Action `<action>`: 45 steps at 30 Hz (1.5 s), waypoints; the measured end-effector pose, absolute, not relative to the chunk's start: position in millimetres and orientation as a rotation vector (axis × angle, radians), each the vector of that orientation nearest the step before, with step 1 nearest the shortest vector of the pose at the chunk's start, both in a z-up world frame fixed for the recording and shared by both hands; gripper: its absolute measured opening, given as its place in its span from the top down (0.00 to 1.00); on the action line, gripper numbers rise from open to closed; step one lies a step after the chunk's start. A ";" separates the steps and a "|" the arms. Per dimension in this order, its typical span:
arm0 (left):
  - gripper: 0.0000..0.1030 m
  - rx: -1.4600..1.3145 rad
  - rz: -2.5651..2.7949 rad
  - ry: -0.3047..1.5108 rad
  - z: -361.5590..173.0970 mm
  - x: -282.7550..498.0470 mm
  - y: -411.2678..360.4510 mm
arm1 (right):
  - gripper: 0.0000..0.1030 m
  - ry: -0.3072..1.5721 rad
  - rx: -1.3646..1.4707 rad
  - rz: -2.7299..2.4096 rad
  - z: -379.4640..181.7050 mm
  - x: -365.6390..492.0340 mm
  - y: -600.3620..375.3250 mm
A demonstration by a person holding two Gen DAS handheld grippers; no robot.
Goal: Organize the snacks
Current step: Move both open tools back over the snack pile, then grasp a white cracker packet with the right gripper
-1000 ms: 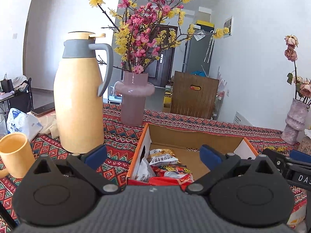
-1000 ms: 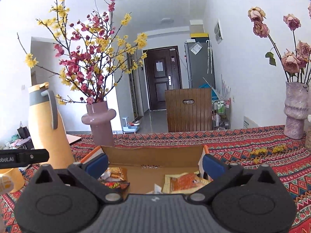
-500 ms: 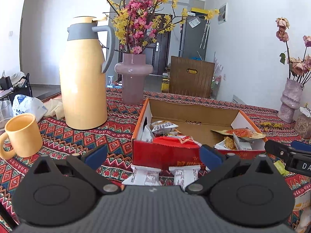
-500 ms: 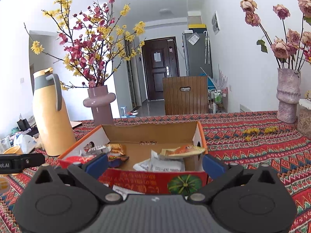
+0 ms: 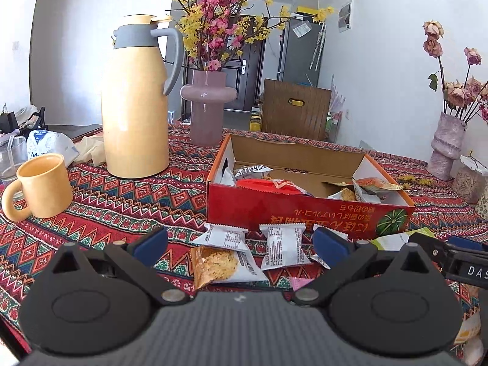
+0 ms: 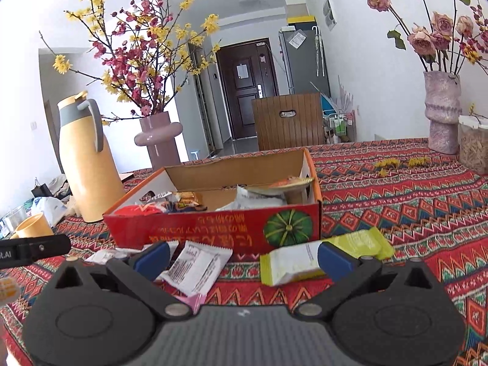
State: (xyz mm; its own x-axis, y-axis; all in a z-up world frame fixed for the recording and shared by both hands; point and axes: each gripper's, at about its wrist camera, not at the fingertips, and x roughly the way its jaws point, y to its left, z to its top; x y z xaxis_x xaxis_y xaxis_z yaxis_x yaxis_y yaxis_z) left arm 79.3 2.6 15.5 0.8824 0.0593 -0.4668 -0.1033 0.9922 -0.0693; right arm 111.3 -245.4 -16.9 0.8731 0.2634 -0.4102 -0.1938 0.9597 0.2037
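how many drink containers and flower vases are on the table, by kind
thermos jug: 1
yellow mug: 1
clear glass: 1
flower vases: 2 (smooth pink vase, textured pink vase)
total: 5

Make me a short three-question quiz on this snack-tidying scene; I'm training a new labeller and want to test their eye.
1. True or false: the red cardboard box already holds some snack packets.
2. What lies on the tablecloth right in front of the left hand-held gripper? A) a spoon B) loose snack packets C) a plate
3. In the right wrist view, what colour is the packet near the right hand-held gripper?

Key: 1 true. 2 B. 3 yellow-green.
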 end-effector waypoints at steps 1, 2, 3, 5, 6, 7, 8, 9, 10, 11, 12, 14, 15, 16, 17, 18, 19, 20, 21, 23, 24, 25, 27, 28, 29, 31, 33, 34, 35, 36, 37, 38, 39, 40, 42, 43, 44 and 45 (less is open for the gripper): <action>0.00 -0.094 0.085 0.484 14.5 76.3 2.1 | 0.00 0.452 0.159 0.239 -18.5 107.7 -245.8; 0.00 -0.096 0.083 0.485 13.5 73.0 1.7 | 0.00 0.454 0.159 0.239 -20.2 103.7 -246.8; 0.00 -0.097 0.083 0.487 12.3 69.8 1.1 | 0.00 0.456 0.159 0.238 -21.1 100.5 -247.0; 0.00 -0.101 0.083 0.492 9.5 63.4 0.2 | 0.00 0.460 0.157 0.236 -24.5 91.8 -248.4; 0.00 -0.104 0.084 0.494 7.8 60.8 0.0 | 0.00 0.461 0.156 0.232 -26.6 87.7 -249.2; 0.00 -0.107 0.085 0.499 5.8 57.7 -0.2 | 0.00 0.466 0.156 0.226 -29.4 83.7 -250.6; 0.00 -0.107 0.084 0.505 4.0 55.5 -0.3 | 0.00 0.473 0.161 0.221 -32.6 80.4 -252.3; 0.00 -0.104 0.084 0.511 2.4 53.3 -0.6 | 0.00 0.482 0.167 0.218 -36.1 77.2 -254.3; 0.00 -0.102 0.085 0.514 1.2 50.9 -0.9 | 0.00 0.490 0.171 0.215 -39.1 74.8 -255.8; 0.00 -0.101 0.087 0.515 0.5 48.7 -1.0 | 0.00 0.497 0.174 0.212 -41.2 72.3 -257.6; 0.00 -0.102 0.088 0.516 0.1 47.3 -0.6 | 0.00 0.502 0.175 0.208 -43.2 70.0 -259.0; 0.00 -0.105 0.089 0.517 0.1 44.8 0.8 | 0.00 0.505 0.178 0.202 -45.0 65.8 -262.5; 0.00 -0.107 0.090 0.516 0.1 43.8 1.5 | 0.00 0.505 0.180 0.199 -45.5 64.2 -264.1; 0.00 -0.109 0.091 0.515 0.2 43.1 2.4 | 0.00 0.505 0.181 0.196 -45.8 62.6 -265.5; 0.00 -0.110 0.091 0.515 -0.1 43.0 2.8 | 0.00 0.504 0.182 0.193 -45.9 61.3 -266.7; 0.00 -0.110 0.091 0.517 -0.6 43.4 3.0 | 0.00 0.503 0.183 0.190 -46.1 59.8 -268.5; 0.00 -0.108 0.091 0.521 -1.4 44.0 2.4 | 0.00 0.503 0.184 0.190 -46.4 58.5 -269.9; 0.00 -0.104 0.091 0.527 -2.4 44.8 1.4 | 0.00 0.503 0.185 0.189 -47.0 57.3 -271.4; 0.00 -0.101 0.090 0.530 -3.2 45.4 0.5 | 0.00 0.506 0.187 0.188 -48.1 56.5 -272.5; 0.00 -0.100 0.082 0.535 -4.8 45.7 -1.7 | 0.00 0.517 0.182 0.188 -50.6 55.5 -273.0; 0.00 -0.099 0.079 0.538 -5.8 45.5 -3.0 | 0.00 0.523 0.177 0.189 -51.9 55.2 -272.4; 0.00 -0.098 0.075 0.540 -7.3 45.2 -4.7 | 0.00 0.528 0.173 0.190 -53.1 55.1 -271.6; 0.00 -0.095 0.069 0.545 -9.4 44.5 -6.6 | 0.00 0.542 0.165 0.197 -55.4 54.4 -268.5; 0.00 -0.094 0.067 0.548 -10.1 44.2 -7.1 | 0.00 0.551 0.156 0.203 -56.5 54.4 -266.2; 0.00 -0.094 0.067 0.550 -10.6 44.0 -7.2 | 0.00 0.559 0.145 0.211 -57.7 54.2 -263.2; 0.00 -0.093 0.066 0.554 -11.7 42.8 -6.2 | 0.00 0.574 0.115 0.227 -60.0 53.3 -255.7; 0.00 -0.095 0.066 0.556 -12.8 40.8 -5.1 | 0.00 0.597 0.070 0.237 -63.9 53.3 -247.3; 0.00 -0.096 0.066 0.558 -13.3 39.4 -4.5 | 0.00 0.612 0.044 0.232 -66.6 54.5 -243.5; 0.00 -0.096 0.066 0.561 -14.0 38.4 -4.1 | 0.00 0.626 0.018 0.219 -69.8 55.9 -239.7; 0.00 -0.096 0.065 0.563 -14.6 37.8 -3.7 | 0.00 0.634 -0.006 0.202 -73.4 57.2 -236.3; 0.00 -0.096 0.063 0.567 -15.3 37.3 -3.3 | 0.00 0.637 -0.029 0.189 -76.6 58.4 -233.7; 0.00 -0.095 0.061 0.570 -16.1 37.0 -3.4 | 0.02 0.619 -0.041 0.190 -77.8 57.4 -232.2; 0.00 -0.094 0.059 0.576 -17.0 37.1 -3.5 | 0.05 0.614 -0.036 0.197 -78.0 57.0 -232.1; 0.00 -0.091 0.056 0.584 -17.9 36.7 -4.1 | 0.10 0.606 -0.032 0.202 -77.5 55.6 -232.6; 0.00 -0.088 0.047 0.593 -19.4 35.4 -5.6 | 0.44 0.588 -0.031 0.220 -74.8 52.6 -232.6; 0.00 -0.084 0.041 0.597 -19.7 34.1 -6.5 | 0.47 0.586 -0.029 0.229 -73.6 51.7 -233.0; 0.00 -0.081 0.036 0.599 -20.0 32.6 -7.0 | 0.48 0.586 -0.030 0.234 -73.4 51.1 -233.5; 0.00 -0.078 0.031 0.600 -19.9 30.9 -7.3 | 0.52 0.582 -0.032 0.241 -73.7 50.0 -233.8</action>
